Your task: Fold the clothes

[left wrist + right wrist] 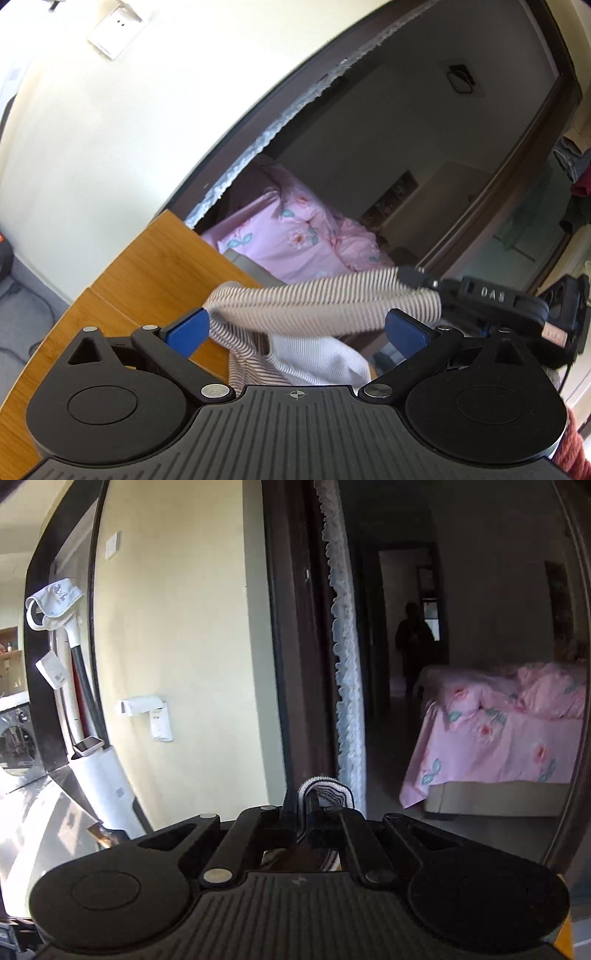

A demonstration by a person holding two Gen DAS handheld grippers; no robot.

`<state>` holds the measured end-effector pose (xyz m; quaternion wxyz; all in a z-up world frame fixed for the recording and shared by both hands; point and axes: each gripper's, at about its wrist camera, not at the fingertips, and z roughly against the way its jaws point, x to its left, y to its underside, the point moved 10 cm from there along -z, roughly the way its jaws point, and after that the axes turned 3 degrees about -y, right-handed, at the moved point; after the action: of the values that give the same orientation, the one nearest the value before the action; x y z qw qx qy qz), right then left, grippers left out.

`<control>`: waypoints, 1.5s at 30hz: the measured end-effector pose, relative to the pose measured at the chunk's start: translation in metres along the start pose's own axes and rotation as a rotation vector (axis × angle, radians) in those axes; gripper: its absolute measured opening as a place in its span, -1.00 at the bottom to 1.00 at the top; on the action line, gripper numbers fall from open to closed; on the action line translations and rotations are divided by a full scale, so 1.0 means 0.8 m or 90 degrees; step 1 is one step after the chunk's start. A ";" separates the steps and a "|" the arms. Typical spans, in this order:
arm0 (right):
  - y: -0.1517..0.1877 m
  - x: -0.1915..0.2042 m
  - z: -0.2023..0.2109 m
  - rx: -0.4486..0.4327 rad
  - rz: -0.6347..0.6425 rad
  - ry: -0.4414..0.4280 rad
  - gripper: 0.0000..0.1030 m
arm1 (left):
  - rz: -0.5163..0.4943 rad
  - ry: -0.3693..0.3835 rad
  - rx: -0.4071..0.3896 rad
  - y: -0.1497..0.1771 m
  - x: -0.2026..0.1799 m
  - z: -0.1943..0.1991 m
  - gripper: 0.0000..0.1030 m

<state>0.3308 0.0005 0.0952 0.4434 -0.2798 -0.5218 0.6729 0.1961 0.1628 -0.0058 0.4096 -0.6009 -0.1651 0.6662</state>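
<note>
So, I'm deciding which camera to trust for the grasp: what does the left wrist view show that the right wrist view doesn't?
Only the left wrist view shows the wooden table, the left gripper open with its blue pads apart, and the striped garment stretched across to the right gripper, which pinches its far end.

Only the right wrist view shows that pinch close up: right gripper shut on a striped fold, plus a vacuum leaning by the wall.

Both show the garment, the pink bed and the lace-trimmed doorway.
</note>
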 end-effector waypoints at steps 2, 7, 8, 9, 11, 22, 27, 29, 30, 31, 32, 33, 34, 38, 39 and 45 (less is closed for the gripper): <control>-0.005 -0.043 -0.003 0.005 0.015 0.044 -0.93 | -0.020 0.004 0.027 0.010 -0.013 -0.014 1.00; 0.034 -0.135 -0.007 0.050 0.003 0.115 -0.93 | -0.069 0.009 0.094 0.041 -0.042 -0.052 1.00; 0.051 -0.150 -0.011 0.063 -0.019 0.120 -0.93 | -0.078 0.010 0.104 0.047 -0.048 -0.058 1.00; 0.068 -0.166 -0.015 0.077 -0.041 0.125 -0.92 | -0.088 0.011 0.114 0.051 -0.054 -0.065 1.00; 0.107 -0.192 -0.026 0.107 -0.079 0.135 -0.92 | -0.108 0.012 0.129 0.058 -0.066 -0.078 1.00; 0.224 -0.237 -0.043 0.167 -0.128 0.165 -0.38 | -0.265 -0.033 0.188 0.098 -0.111 -0.190 1.00; 0.182 -0.212 -0.007 0.096 -0.117 0.139 -0.01 | -0.254 -0.092 0.218 0.113 -0.070 -0.239 1.00; 0.167 -0.201 0.003 0.065 -0.145 0.098 0.11 | -0.263 -0.083 0.206 0.116 -0.060 -0.241 1.00; 0.164 -0.195 0.002 0.057 -0.173 0.070 0.20 | -0.275 -0.076 0.200 0.119 -0.060 -0.240 1.00; 0.166 -0.190 -0.003 0.058 -0.198 0.042 0.29 | -0.277 -0.073 0.200 0.120 -0.061 -0.239 1.00; 0.172 -0.183 -0.010 0.062 -0.223 0.014 0.32 | -0.274 -0.072 0.201 0.119 -0.061 -0.239 1.00; 0.181 -0.179 -0.020 0.070 -0.235 0.010 0.35 | -0.271 -0.070 0.204 0.119 -0.061 -0.240 1.00; 0.195 -0.180 -0.029 0.085 -0.243 0.023 0.35 | -0.270 -0.067 0.209 0.119 -0.061 -0.242 1.00; 0.226 -0.175 -0.044 0.093 -0.237 0.039 0.46 | -0.312 -0.054 0.250 0.127 -0.063 -0.242 1.00; 0.227 -0.171 -0.043 0.096 -0.232 0.035 0.58 | -0.329 -0.051 0.261 0.130 -0.064 -0.241 1.00; 0.234 -0.158 -0.038 0.105 -0.214 0.029 0.65 | -0.394 -0.050 0.274 0.135 -0.064 -0.232 1.00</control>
<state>0.3562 -0.1092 -0.1030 0.5827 -0.1666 -0.4940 0.6234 0.3294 0.0084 -0.0899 0.7018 -0.3969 -0.2103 0.5529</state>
